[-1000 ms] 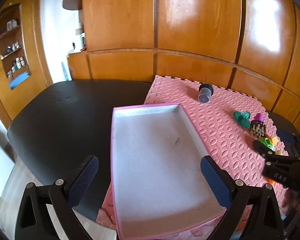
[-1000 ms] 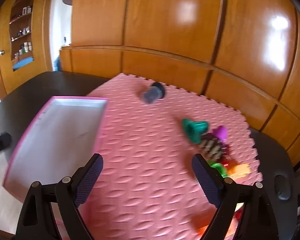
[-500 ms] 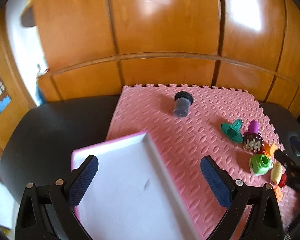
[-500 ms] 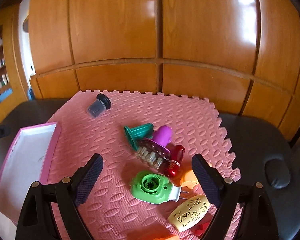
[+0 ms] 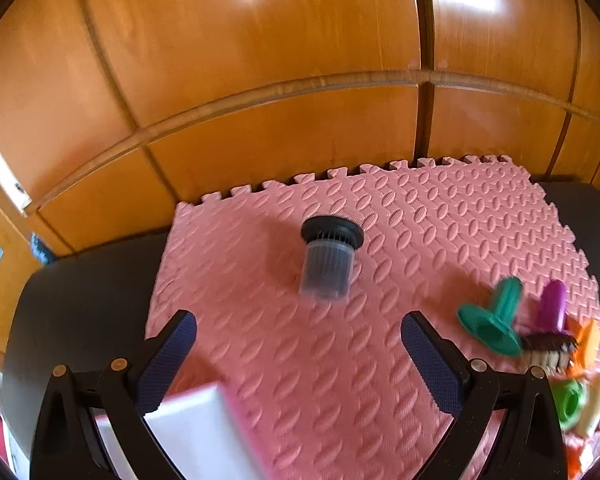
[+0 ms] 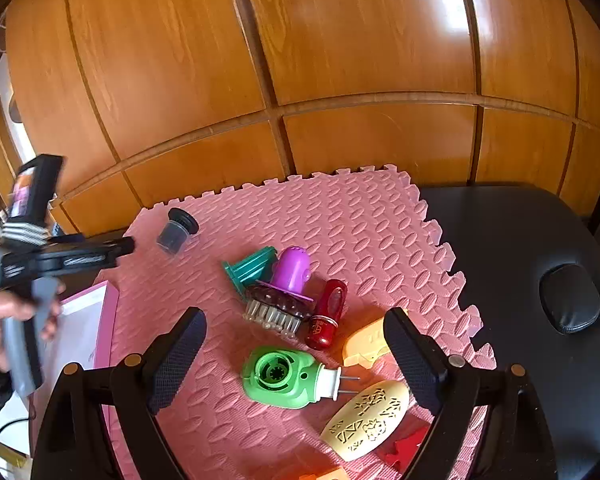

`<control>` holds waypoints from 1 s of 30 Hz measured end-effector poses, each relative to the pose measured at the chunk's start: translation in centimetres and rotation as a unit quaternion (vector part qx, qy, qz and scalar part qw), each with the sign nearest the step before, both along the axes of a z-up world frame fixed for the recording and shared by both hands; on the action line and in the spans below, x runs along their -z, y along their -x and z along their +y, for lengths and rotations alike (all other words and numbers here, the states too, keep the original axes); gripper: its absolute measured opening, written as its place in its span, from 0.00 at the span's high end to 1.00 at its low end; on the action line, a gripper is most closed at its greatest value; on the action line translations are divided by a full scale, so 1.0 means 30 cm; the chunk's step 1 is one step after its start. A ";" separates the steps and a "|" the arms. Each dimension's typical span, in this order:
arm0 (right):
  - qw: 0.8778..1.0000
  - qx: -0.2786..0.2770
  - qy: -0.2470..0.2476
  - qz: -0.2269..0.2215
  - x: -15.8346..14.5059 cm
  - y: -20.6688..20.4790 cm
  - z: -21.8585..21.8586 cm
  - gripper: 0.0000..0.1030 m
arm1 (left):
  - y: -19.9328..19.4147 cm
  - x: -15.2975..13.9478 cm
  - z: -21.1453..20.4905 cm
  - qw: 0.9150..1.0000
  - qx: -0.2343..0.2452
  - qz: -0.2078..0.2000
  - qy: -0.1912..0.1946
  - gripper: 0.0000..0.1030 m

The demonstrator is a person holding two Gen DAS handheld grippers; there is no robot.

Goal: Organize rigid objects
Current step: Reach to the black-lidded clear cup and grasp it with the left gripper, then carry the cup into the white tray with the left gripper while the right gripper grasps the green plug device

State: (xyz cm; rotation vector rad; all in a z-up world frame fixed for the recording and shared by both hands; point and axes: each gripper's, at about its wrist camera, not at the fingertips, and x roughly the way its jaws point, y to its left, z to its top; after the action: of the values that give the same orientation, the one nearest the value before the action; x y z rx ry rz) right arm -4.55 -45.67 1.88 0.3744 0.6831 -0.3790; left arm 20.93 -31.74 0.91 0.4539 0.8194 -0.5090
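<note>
Two wide-open tools over the toys on the pink mat

The left tool (image 5: 298,338) is open wide and holds nothing; the right tool (image 6: 294,336) is open wide and empty too. A small grey cup with a black ribbed lid (image 5: 329,262) lies on its side on the pink mat (image 5: 440,216), just past the left tool. It looks hard, light and smooth, so it may roll; I would pinch it across its round body. Well to the right of the cup is a pile: a teal piece (image 6: 249,269), a purple brush (image 6: 282,296), a red tube (image 6: 327,315) and a green plug (image 6: 288,376). The pink tray (image 6: 109,312) sits at the mat's near left edge.
</note>
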 end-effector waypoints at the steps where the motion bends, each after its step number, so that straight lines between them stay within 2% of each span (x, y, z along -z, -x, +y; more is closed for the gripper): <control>1: 1.000 -0.001 -0.002 0.001 0.002 -0.001 -0.001 0.11 | -0.024 0.013 -0.022 1.000 0.001 0.003 -0.003 0.01; 10: 1.000 -0.009 -0.016 0.020 0.034 -0.023 -0.003 0.11 | -0.158 0.093 -0.132 1.000 0.013 0.010 -0.019 0.02; 16: 0.999 -0.005 -0.027 0.023 0.043 -0.025 -0.018 0.11 | -0.205 0.151 -0.165 0.999 0.018 0.023 -0.024 0.09; 17: 0.999 -0.004 -0.027 0.023 0.044 -0.025 -0.020 0.11 | -0.212 0.158 -0.170 0.999 0.018 0.027 -0.023 0.12; 19: 0.999 -0.002 -0.028 0.022 0.046 -0.025 -0.023 0.11 | -0.223 0.174 -0.181 0.999 0.015 0.033 -0.024 0.25; 21: 0.999 -0.001 -0.029 0.023 0.047 -0.026 -0.025 0.11 | -0.240 0.201 -0.189 0.998 0.012 0.061 -0.023 0.58; 24: 0.999 0.004 -0.026 0.021 0.045 -0.022 -0.030 0.11 | -0.228 0.202 -0.182 0.998 0.009 0.068 -0.014 0.58; 30: 0.998 0.033 -0.050 -0.008 0.024 0.018 -0.086 0.12 | -0.111 0.132 -0.105 0.999 0.011 0.040 0.018 0.58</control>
State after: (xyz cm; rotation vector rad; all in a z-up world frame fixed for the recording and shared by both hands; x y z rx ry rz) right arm -5.08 -48.25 1.17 0.4958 0.6767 -0.4040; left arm 24.25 -34.88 -3.06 0.4126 0.8813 -0.5635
